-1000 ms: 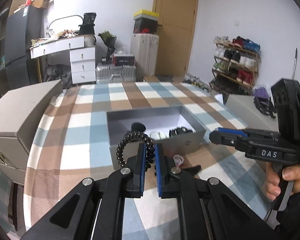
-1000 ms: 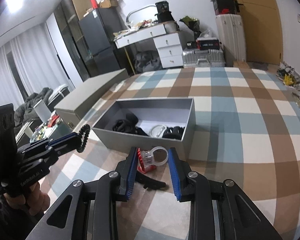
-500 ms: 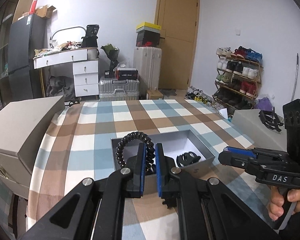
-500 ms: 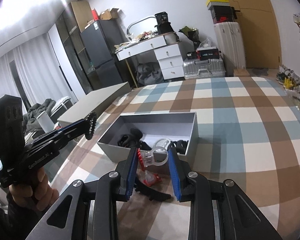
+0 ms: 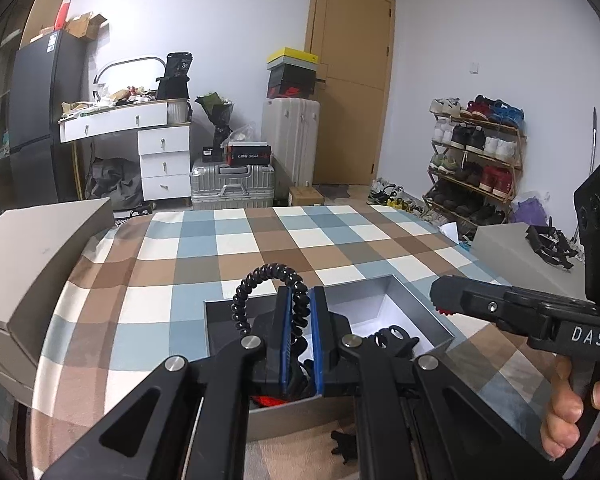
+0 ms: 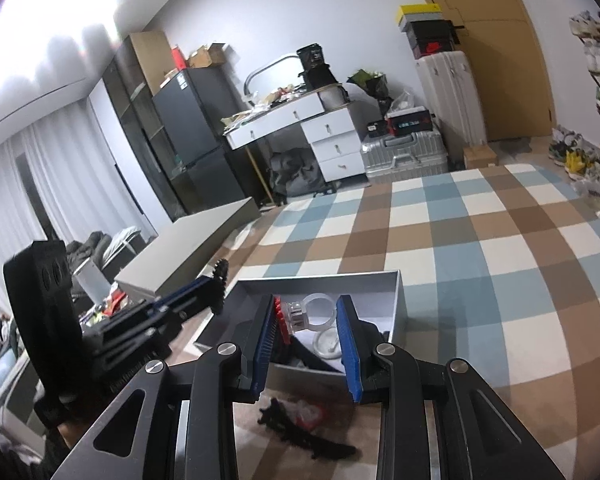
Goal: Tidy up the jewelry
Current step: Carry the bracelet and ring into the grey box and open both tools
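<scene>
My left gripper is shut on a black coiled bracelet and holds it above the near edge of the open grey box. My right gripper is shut on a clear ring with a red-beaded piece, raised over the same grey box. The box holds dark jewelry and a clear round item. The right gripper also shows at the right of the left wrist view, and the left gripper shows at the left of the right wrist view.
The box sits on a checked blue, brown and white cloth. A black hair clip and red-and-clear pieces lie on the cloth in front of the box. A large grey lidded box stands at the left.
Both grippers have risen and moved forward over the grey box, each keeping its item. The views have tilted up toward the room.
</scene>
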`<state>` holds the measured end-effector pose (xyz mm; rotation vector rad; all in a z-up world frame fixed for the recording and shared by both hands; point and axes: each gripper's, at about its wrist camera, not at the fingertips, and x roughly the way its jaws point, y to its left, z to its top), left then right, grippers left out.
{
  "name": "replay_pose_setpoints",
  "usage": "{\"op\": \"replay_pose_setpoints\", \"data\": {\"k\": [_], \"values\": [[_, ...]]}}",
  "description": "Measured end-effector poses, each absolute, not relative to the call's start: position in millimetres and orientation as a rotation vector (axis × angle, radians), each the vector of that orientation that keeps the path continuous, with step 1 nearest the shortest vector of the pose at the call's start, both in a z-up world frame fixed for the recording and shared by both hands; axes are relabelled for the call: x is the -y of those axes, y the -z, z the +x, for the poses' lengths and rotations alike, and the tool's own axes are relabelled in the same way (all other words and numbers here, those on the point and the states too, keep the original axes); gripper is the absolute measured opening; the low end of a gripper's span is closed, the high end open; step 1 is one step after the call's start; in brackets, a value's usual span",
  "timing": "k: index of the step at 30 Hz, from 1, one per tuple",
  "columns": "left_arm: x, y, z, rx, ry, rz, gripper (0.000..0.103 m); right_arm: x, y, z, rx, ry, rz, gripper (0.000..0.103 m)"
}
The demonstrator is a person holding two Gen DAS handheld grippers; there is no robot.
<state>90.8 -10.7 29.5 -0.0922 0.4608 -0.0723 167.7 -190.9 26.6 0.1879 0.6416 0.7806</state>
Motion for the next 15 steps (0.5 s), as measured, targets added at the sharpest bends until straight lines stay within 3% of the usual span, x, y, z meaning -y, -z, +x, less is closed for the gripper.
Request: {"op": "replay_pose_setpoints", "data": {"k": [15], "values": [[18.2, -20.9, 93.1, -0.467, 0.089, -0.083, 0.004, 173.5, -3.9, 180.6, -0.687, -0.788, 0.182, 0.029]]}}
